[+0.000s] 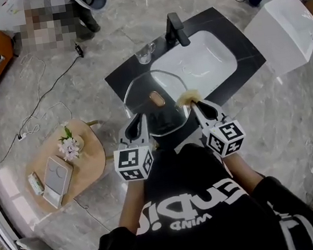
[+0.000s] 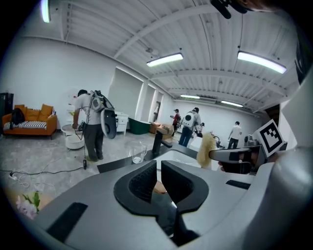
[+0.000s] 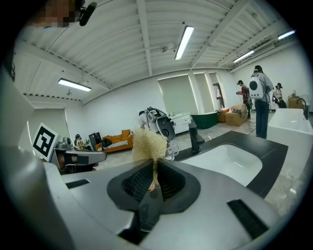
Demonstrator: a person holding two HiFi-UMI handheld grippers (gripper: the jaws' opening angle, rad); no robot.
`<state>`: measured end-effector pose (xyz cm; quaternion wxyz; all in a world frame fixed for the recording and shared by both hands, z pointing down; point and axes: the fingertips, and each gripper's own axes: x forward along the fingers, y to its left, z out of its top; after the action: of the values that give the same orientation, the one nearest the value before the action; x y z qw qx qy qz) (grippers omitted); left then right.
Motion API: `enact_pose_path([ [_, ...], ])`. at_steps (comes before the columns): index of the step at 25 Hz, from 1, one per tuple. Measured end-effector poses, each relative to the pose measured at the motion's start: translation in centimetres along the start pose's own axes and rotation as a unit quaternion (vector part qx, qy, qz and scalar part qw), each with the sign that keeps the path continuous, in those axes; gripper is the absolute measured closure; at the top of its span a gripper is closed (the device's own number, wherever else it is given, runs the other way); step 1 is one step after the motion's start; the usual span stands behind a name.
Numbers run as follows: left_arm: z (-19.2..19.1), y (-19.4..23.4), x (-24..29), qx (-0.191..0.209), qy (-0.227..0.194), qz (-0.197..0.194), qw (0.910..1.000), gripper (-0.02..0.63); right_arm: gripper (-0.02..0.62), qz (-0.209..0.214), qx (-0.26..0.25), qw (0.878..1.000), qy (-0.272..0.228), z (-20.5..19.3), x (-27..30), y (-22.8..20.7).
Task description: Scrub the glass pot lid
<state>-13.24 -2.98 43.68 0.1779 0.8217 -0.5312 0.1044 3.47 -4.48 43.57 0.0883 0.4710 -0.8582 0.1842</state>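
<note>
Glass pot lid (image 1: 170, 117), clear with a wooden knob (image 1: 157, 98): held up in front of the person, over the near edge of the dark worktop (image 1: 121, 77) and just short of the white sink (image 1: 194, 64); left gripper (image 1: 139, 120) jaws clenched on its near rim. Right gripper (image 1: 196, 105) jaws clamped on the thin stem of a pale fibre scrubber (image 1: 189, 95), tuft at the lid's right edge; contact cannot be told. Progress, by judgement: both items in hand, no suds or water visible; the scrubbing itself appears mostly left to do.
</note>
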Motion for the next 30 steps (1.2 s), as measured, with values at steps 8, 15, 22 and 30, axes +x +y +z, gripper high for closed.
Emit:
enact_pose_path([
  [8, -0.1, 0.2, 2.2, -0.007, 0.017, -0.028, 0.9994, 0.446, 0.566, -0.002, 0.01, 1.0, 0.006, 0.5, 1.5, -0.8],
  [15, -1.6, -0.9, 5.4, 0.002, 0.055, -0.04, 0.9977, 0.348, 0.566, 0.006, 0.01, 1.0, 0.012, 1.2, 2.4, -3.6],
  [22, -4.5, -0.3, 9.4, -0.009, 0.107, -0.018, 0.994, 0.344, 0.566, 0.017, 0.006, 1.0, 0.009, 2.0, 3.4, -5.4],
  [30, -7.9, -0.1, 13.3, -0.041, 0.16, 0.008, 0.9863, 0.334, 0.566, 0.025, 0.007, 0.999, 0.02, 1.7, 4.3, -7.1],
])
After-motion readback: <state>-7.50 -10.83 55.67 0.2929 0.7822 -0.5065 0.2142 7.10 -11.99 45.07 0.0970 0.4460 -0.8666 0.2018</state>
